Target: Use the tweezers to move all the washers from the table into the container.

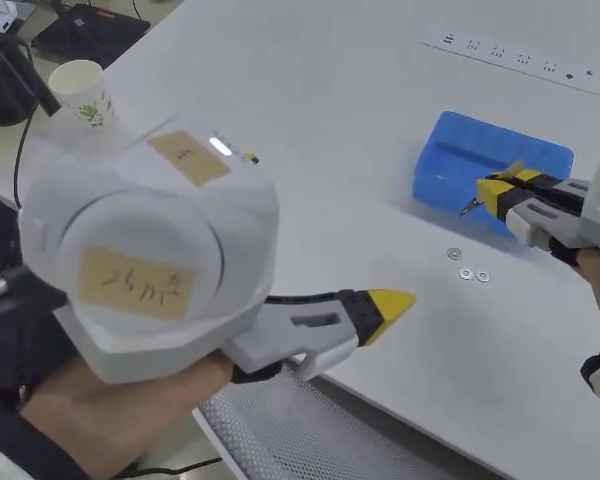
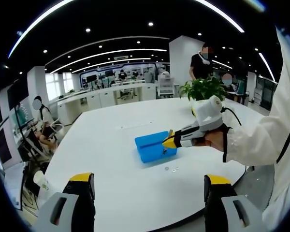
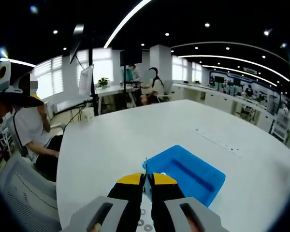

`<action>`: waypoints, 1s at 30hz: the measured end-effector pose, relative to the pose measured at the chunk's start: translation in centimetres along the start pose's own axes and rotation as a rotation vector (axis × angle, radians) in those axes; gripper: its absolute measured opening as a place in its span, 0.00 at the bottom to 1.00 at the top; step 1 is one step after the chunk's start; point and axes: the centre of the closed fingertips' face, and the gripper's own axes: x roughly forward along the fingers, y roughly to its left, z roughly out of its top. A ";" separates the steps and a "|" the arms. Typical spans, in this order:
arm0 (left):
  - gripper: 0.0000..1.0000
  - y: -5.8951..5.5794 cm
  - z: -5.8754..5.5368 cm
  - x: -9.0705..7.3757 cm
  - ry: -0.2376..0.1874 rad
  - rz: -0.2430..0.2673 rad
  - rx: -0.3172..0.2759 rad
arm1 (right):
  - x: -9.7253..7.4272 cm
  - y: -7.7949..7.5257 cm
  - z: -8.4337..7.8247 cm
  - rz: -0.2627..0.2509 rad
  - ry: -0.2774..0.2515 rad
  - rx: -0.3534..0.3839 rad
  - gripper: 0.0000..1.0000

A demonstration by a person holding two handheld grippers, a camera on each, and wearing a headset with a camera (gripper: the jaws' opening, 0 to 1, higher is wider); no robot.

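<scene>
White bench [image 1: 310,80] in an open office held three washers [image 1: 466,270], loose and just beside the blue container [image 1: 500,150]. Right tool [image 1: 492,193] was squeezed nearly closed on the tweezers [image 1: 468,206], tips near the container's front edge. Left tool [image 2: 149,180] gaped wide, empty, well apart from the work. Likely best: drop the tips onto one washer, pinch its rim lightly, lift level, release over the container.

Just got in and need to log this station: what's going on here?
A person works at a white table with a gripper in each hand. The right gripper is shut on tweezers, held at the edge of the blue container. Three washers lie on the table beside it. The left gripper hangs open, holding nothing.
</scene>
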 end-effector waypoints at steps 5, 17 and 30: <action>0.96 -0.1 -0.1 0.2 0.002 -0.005 -0.004 | 0.2 0.2 -1.4 -0.002 0.033 0.008 0.02; 0.96 -0.2 -0.3 0.3 0.009 -0.011 -0.006 | 0.6 0.5 -4.0 -0.003 0.088 0.034 0.02; 0.96 -0.1 -0.4 0.2 0.016 -0.006 -0.010 | 0.9 -0.2 -4.0 -0.019 0.092 0.049 0.02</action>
